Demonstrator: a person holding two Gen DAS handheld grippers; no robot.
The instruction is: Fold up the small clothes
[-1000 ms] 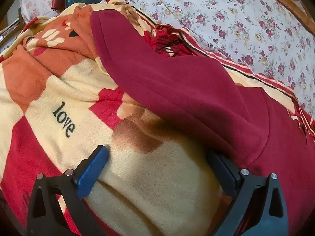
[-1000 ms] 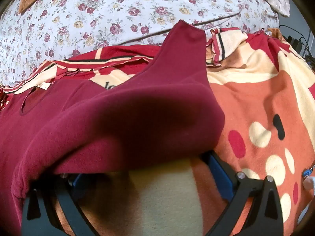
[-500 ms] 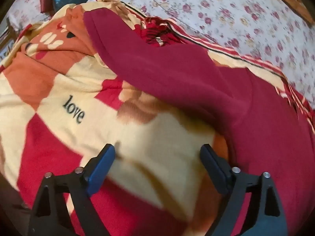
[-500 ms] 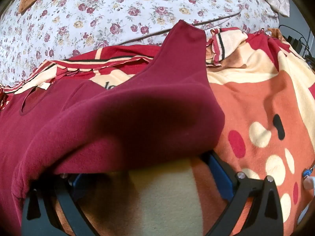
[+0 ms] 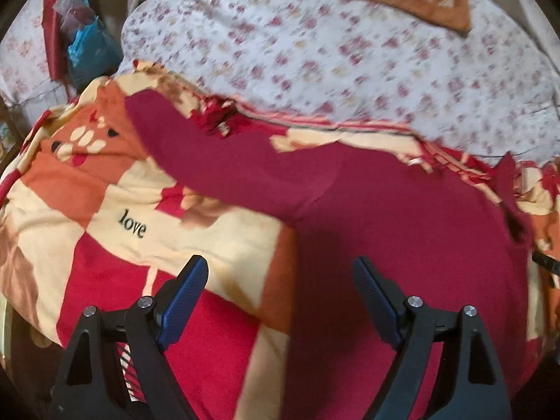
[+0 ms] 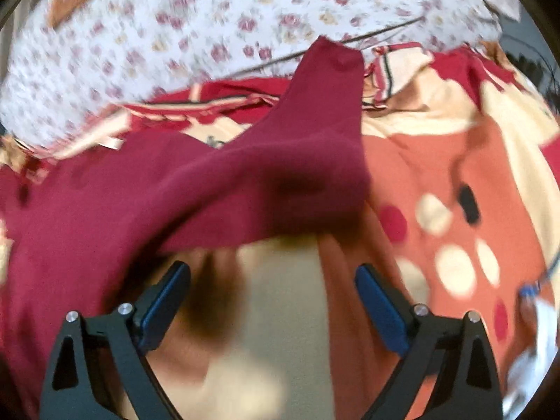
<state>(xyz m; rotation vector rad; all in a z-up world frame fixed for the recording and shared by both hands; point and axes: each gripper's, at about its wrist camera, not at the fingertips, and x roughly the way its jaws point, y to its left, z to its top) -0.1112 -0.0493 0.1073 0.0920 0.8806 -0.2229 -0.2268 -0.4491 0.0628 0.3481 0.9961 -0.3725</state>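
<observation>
Your left claw (image 5: 280, 297) hangs released over the patterned blanket (image 5: 105, 210), gripping nothing. The maroon garment (image 5: 402, 227) lies spread on that blanket, sleeves out to left and right, so folding looks barely begun. Your right claw (image 6: 273, 301) is also released, empty, near the right sleeve (image 6: 315, 147). No containers show.

black word "love" printed on a cream patch of the patchwork blanket (image 5: 115, 206), no other text legible
</observation>
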